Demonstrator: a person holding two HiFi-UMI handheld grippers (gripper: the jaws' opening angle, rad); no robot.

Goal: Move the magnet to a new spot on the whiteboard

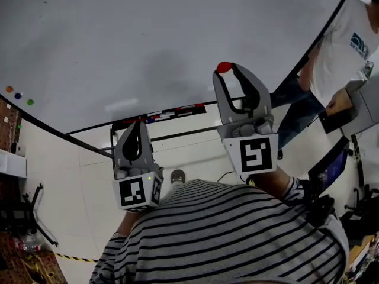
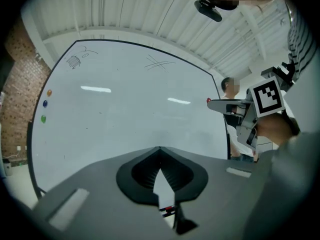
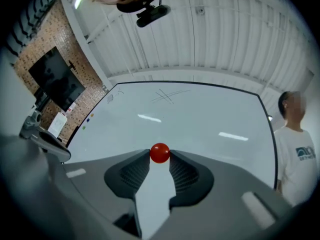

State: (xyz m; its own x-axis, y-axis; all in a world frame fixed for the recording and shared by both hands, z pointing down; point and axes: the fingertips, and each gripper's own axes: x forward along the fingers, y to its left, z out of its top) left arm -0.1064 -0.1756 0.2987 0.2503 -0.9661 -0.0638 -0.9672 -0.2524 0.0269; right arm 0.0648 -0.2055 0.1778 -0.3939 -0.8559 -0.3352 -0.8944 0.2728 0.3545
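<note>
The right gripper (image 1: 227, 68) is raised well ahead of the person's striped shirt (image 1: 237, 235), its tips reaching up to the whiteboard (image 1: 148, 40). The left gripper (image 1: 137, 124) hangs lower and nearer the body, to the left. The right jaws stand fairly wide, clamped on the red magnet (image 3: 160, 153), which sits at their very tips, one pad on each side. Whether the magnet touches the board cannot be told. The left jaws meet at the tips with nothing between them. Three small coloured magnets (image 1: 18, 96) sit far left on the board.
</note>
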